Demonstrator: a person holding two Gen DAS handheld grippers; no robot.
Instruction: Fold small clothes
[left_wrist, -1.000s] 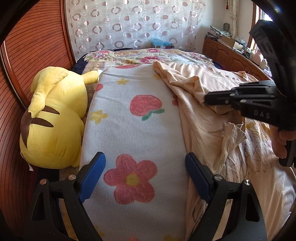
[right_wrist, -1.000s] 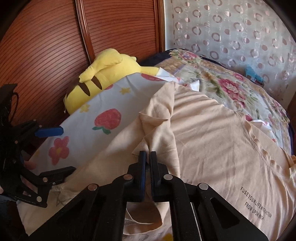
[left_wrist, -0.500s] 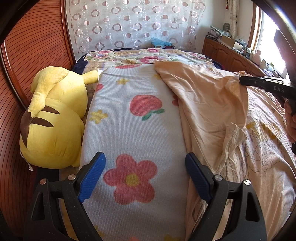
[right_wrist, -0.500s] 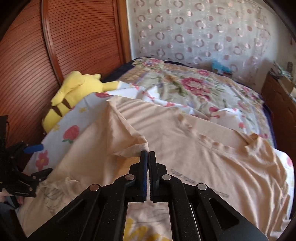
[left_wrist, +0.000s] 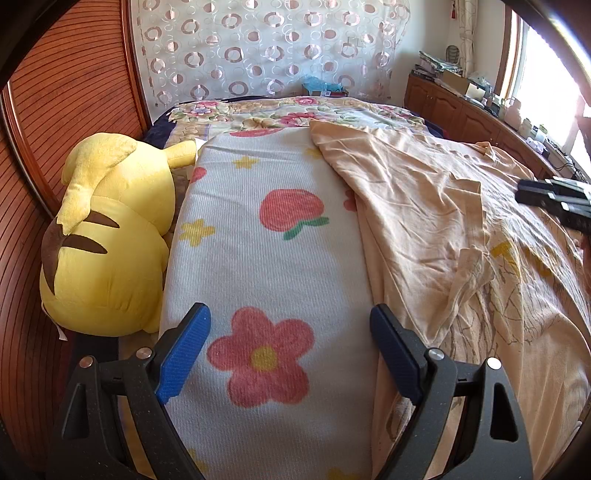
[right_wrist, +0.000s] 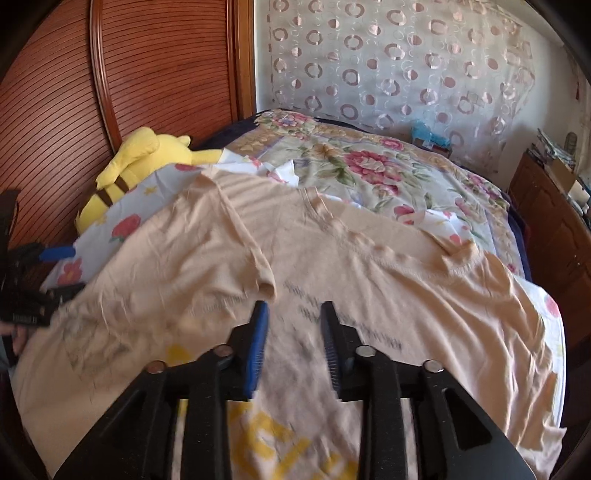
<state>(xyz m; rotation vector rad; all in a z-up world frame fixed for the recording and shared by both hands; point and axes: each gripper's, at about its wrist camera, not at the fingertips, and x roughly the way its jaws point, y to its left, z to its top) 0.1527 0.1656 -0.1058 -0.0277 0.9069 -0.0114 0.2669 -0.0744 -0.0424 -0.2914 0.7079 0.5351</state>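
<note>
Both grippers hold nothing: our left gripper gapes wide, our right gripper has just been opening, letting go. Peach T-shirt sprawls across the bed, limp, light; we'd pinch its sleeve hem.

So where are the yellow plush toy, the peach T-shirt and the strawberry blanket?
yellow plush toy (left_wrist: 110, 236): left wrist view, on its back.
peach T-shirt (right_wrist: 369, 280): right wrist view, on its spread body.
strawberry blanket (left_wrist: 266, 258): left wrist view, on bare white weave.

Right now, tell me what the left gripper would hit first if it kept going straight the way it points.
Most likely the flower-print blanket: the left gripper hangs over it with open, empty jaws. How far above it, I cannot tell.
</note>
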